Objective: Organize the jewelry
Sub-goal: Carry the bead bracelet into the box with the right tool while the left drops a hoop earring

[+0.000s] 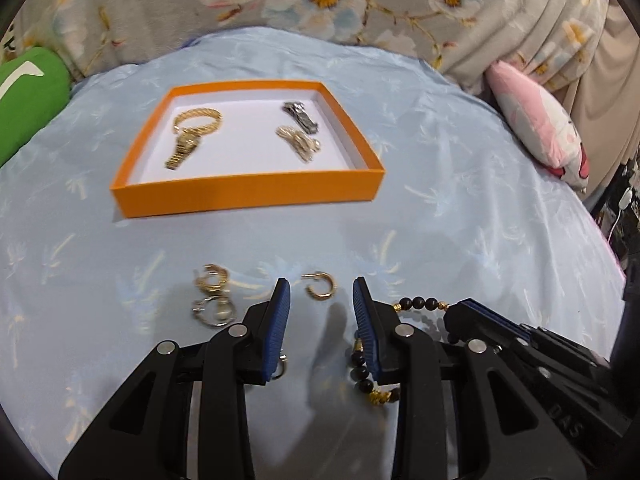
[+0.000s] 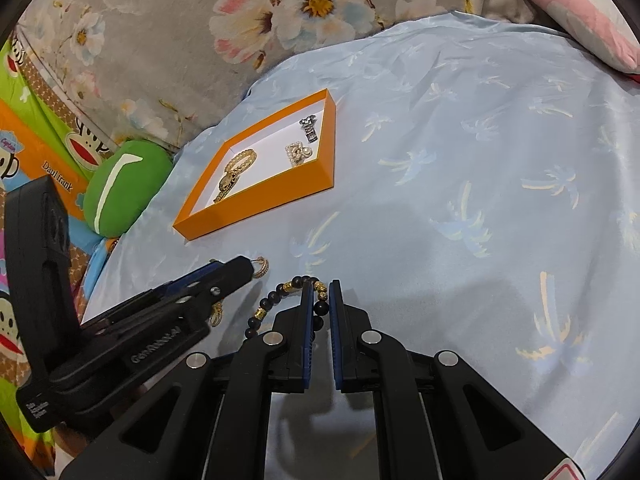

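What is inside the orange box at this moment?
Inside the orange box lie a gold watch, a gold bracelet, a pale pearl-like piece and a dark silver piece. The near wall hides a strip of the white floor.

Both grippers, left [image 1: 322, 292] and right [image 2: 321, 294], are showing black plastic arms, ribbed blue pads [image 1: 280, 320] and silver rivets [image 2: 272, 338].

Right gripper [image 2: 321, 285] jaws pinched on the black-and-gold beaded bracelet [image 2: 280, 298], which lies on the pale blue palm-print sheet [image 2: 460, 168]. Left gripper [image 2: 244, 266] just left of it, near a small gold hoop earring [image 2: 262, 267]. Orange shallow cardboard tray [image 2: 256, 216] farther back holds a gold watch [image 2: 234, 176].
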`<state>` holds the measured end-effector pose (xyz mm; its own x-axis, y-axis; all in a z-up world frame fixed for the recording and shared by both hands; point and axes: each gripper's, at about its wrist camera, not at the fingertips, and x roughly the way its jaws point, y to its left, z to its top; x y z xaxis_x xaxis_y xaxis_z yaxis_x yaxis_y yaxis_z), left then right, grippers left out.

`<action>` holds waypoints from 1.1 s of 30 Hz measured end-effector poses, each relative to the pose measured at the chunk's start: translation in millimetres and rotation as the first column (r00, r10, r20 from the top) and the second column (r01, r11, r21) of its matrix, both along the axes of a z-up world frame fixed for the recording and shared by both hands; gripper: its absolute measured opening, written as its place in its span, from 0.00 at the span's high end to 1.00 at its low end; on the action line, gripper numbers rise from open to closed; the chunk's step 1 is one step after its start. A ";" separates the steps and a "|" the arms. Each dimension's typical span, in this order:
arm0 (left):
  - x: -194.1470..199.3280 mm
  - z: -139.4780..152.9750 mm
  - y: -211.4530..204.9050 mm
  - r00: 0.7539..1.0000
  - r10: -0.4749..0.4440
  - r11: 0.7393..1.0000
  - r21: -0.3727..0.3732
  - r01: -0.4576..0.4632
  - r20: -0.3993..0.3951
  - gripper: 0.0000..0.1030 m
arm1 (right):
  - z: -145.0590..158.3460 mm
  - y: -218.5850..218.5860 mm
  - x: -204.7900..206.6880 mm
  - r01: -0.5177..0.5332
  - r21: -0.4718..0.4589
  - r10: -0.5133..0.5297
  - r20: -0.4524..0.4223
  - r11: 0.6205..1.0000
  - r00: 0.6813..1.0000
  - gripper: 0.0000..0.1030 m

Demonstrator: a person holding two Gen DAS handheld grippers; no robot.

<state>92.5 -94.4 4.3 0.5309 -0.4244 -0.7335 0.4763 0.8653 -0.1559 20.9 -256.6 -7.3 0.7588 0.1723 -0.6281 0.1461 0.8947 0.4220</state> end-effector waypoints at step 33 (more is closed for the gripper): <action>54.5 68.3 44.5 0.984 0.119 0.993 -0.034 -0.116 0.132 0.85 | 89.3 17.6 70.9 -0.102 -0.073 0.113 0.162 0.992 0.980 0.93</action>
<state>147.1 -49.9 72.6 0.6704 -0.3710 -0.6426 0.3895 0.9131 -0.1208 91.8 -239.0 82.0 0.8322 0.2219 -0.5081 -0.0192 0.9274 0.3736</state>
